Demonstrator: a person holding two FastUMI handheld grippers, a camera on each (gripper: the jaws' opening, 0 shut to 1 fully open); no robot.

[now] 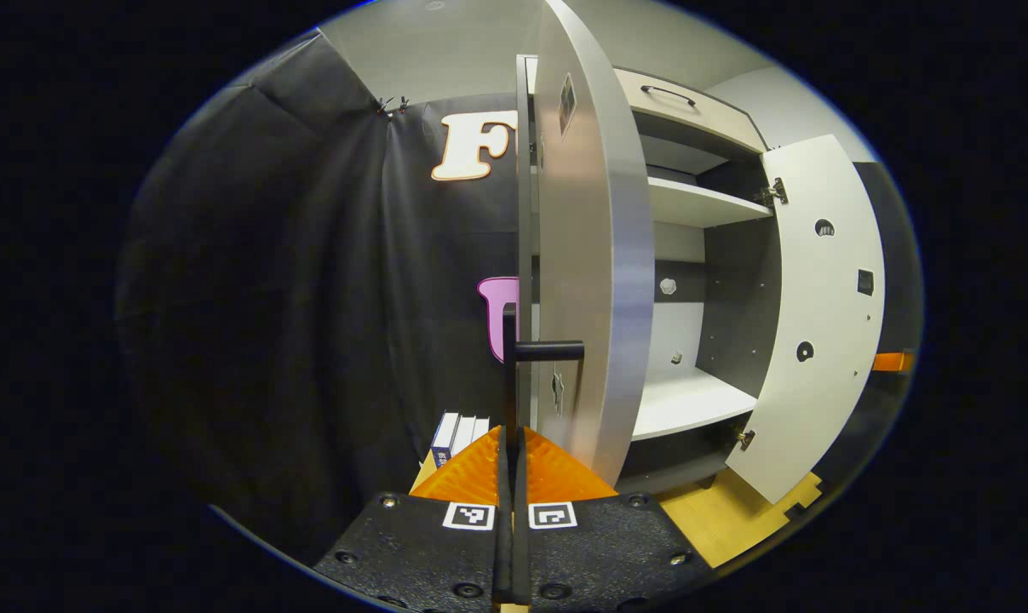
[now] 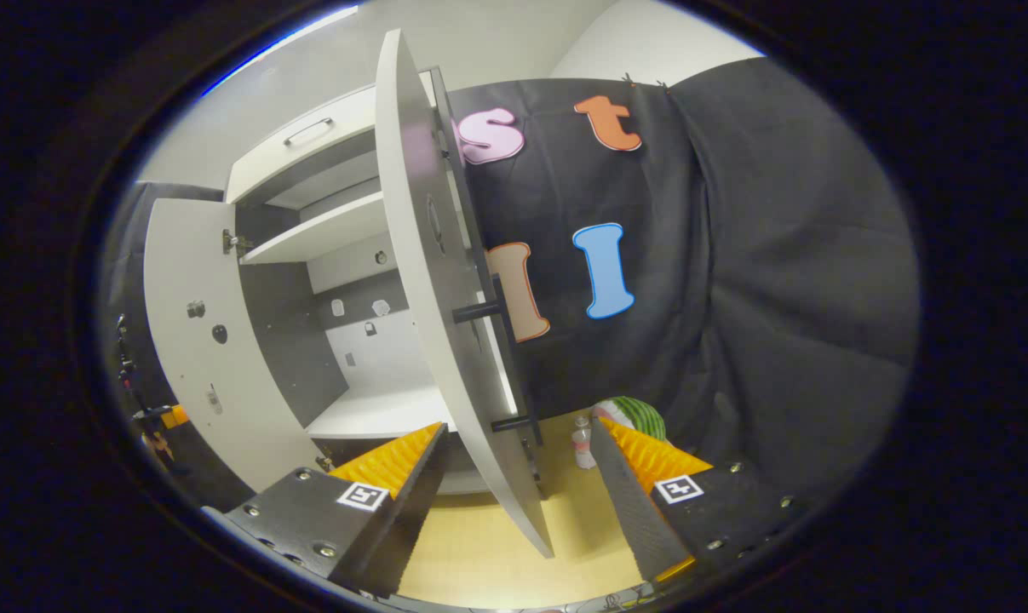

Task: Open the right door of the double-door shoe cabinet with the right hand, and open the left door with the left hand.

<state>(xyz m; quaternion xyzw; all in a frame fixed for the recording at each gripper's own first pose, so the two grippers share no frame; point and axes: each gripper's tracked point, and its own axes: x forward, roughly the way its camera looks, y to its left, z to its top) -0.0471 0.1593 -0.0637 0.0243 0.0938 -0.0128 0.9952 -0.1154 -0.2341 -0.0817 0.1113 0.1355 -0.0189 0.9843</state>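
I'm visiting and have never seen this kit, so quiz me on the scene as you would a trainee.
1. True or false: the left door and the right door both stand open.
2. The left tool is: A) open in mid-air; B) shut on the left door's handle; C) lying on a shelf.
3. Fill in: beyond the open right tool, a bottle stands beside a striped green ____.

Key: 1 true; 2 B; 3 watermelon.

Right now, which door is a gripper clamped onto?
The left door: the left gripper is shut on its handle. The right gripper straddles the right door, open.
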